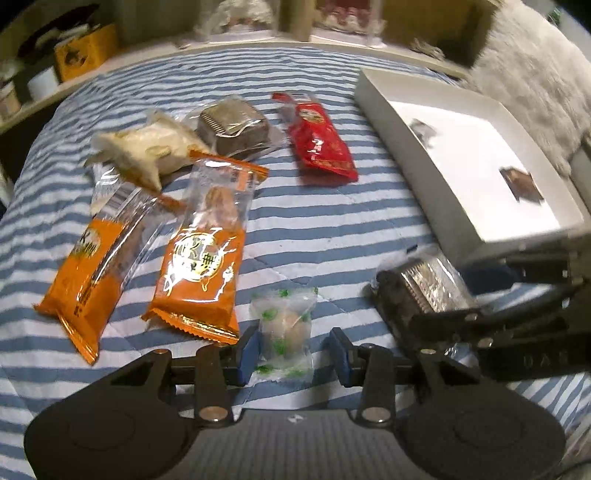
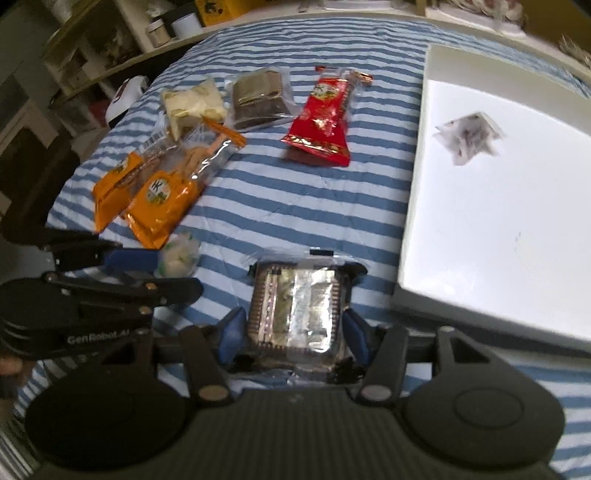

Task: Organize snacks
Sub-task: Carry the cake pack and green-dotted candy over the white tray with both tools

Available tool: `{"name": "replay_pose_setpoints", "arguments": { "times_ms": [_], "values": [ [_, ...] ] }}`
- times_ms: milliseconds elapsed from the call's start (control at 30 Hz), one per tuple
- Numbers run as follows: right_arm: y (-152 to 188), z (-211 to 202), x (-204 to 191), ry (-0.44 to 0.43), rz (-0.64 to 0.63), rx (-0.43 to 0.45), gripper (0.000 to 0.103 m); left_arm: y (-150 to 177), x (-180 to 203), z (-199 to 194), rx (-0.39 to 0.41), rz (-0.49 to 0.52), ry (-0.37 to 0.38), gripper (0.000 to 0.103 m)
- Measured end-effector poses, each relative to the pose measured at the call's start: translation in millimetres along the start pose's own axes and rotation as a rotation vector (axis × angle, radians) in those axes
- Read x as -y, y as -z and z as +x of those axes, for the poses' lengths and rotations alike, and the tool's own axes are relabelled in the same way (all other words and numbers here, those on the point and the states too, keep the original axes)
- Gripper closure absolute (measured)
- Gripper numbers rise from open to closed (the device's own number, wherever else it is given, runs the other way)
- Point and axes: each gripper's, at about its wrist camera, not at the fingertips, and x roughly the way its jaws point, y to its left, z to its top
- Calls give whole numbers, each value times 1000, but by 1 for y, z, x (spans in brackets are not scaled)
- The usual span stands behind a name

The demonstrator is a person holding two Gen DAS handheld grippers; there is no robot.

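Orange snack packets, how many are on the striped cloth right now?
2, side by side at the cloth's left: one orange packet outermost, the other orange packet beside it, nearer the left gripper. None visible elsewhere.

A home, most likely a bedroom or living room

A blue-and-white striped quilted cover (image 1: 295, 229) serves as the work surface; a fluffy grey-white throw (image 1: 535, 74) lies at its far right; cluttered open shelving (image 2: 85, 62) holds jars, tins and a yellow box (image 1: 85, 51); a cardboard box (image 1: 436, 29) stands behind; household clutter throughout.
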Motion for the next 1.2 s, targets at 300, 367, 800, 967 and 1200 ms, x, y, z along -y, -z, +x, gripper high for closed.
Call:
{"name": "replay_pose_setpoints", "arguments": {
  "times_ms": [300,367,800,967,1200],
  "values": [
    [1,14,4,28,75,-7,38,-1,-7,6,-5,-56,-30,71],
    [1,13,7,19,88,-3,38,-2,-5,6,-4,-54,-34,71],
    [-6,-24,1,16,64,125,42,-5,-10,-30,100,-107,-67,71],
    [-12,-48,5,17,67,213,42,-9,-12,-53,163,-130,-69,71],
    [-19,-82,9,21,56,326,42,-18,-5,-82,257,-138,-93,71]
  ]
}}
